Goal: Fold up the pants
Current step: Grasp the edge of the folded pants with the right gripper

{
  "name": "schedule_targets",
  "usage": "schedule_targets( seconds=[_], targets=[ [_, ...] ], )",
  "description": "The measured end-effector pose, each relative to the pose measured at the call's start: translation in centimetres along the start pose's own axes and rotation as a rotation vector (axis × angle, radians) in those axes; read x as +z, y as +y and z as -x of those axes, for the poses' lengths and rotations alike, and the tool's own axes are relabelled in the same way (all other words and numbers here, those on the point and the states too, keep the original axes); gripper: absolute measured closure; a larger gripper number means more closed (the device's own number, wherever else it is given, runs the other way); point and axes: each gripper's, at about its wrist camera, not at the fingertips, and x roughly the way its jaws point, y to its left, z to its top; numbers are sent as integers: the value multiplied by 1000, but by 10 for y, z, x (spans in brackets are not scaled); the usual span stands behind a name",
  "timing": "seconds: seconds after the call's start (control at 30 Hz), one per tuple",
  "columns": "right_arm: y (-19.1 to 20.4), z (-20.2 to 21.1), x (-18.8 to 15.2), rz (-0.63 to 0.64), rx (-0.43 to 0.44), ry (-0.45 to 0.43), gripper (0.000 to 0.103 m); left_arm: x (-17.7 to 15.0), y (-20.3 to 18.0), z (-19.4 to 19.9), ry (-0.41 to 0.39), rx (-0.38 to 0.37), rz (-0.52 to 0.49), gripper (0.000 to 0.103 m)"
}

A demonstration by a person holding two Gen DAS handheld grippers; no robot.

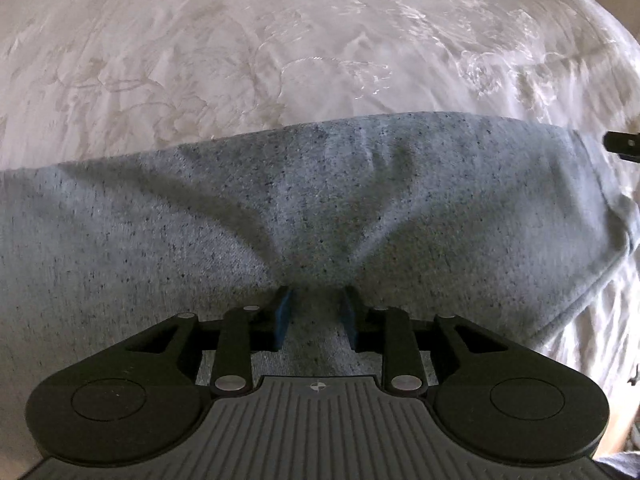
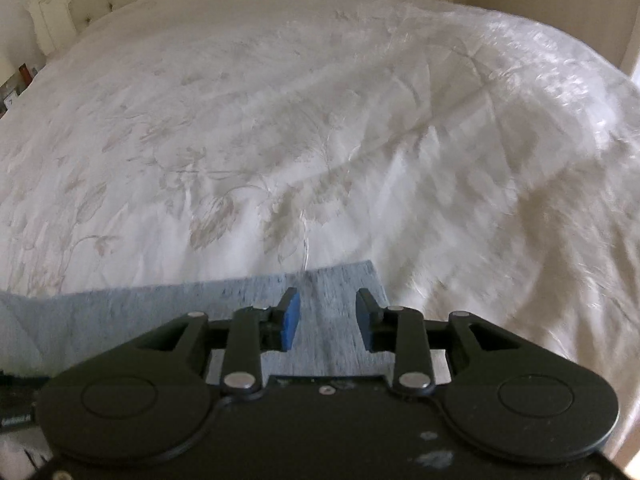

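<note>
Pants (image 1: 320, 208), grey marl knit, lie spread on a bed (image 1: 160, 60) with a white embroidered cover.

Left wrist view: cloth fills the lower half, its far edge running 9 to 3 o'clock. Left gripper (image 1: 316, 308) points steeply down; blue pads sit part open with a bunch of cloth gathered between them, and creases fan out from that spot toward 12 o'clock. Looks like a pinch on the fabric, jaws narrow but not fully closed. At 3 o'clock a dark piece, probably the other gripper's finger, pokes in at the garment's right edge.

Right wrist view: right gripper (image 2: 328, 320) hangs over the garment's corner, which ends just past the pads at 12 to 1 o'clock. Jaws stand about half open, cloth flat below them, pads not pressing on it, so nothing held.

Handling, as a judgement: soft, light, floppy knit, not slippery; it will sag and bunch, so take edges or corners with both grippers.

Only the right view shows the tufted headboard (image 2: 120, 4) at 11 o'clock and the corner's end; only the left shows the pinch creases.
</note>
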Motion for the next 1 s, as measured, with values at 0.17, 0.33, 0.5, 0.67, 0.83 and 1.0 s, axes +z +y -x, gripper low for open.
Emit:
schedule_targets(
  seconds=[0.17,0.33,0.5,0.67,0.83,1.0],
  targets=[
    [-13,-29,8,-36,-8,65,68,0,-3,0,2,20,-5,75],
    [-37,-48,10,-112,43,108,69,2,-3,1,11,22,-15,75],
    [-28,-22,1,26,168,35,99,9,1,11,7,3,4,75],
    [-16,17,-22,155,194,-6,99,37,2,42,-121,-19,16,75],
    [-24,36,-43,125,197,8,99,89,8,48,-215,-14,79,74],
    [-31,43,-52,88,178,21,99,123,11,14,-114,8,82,74]
  ],
)
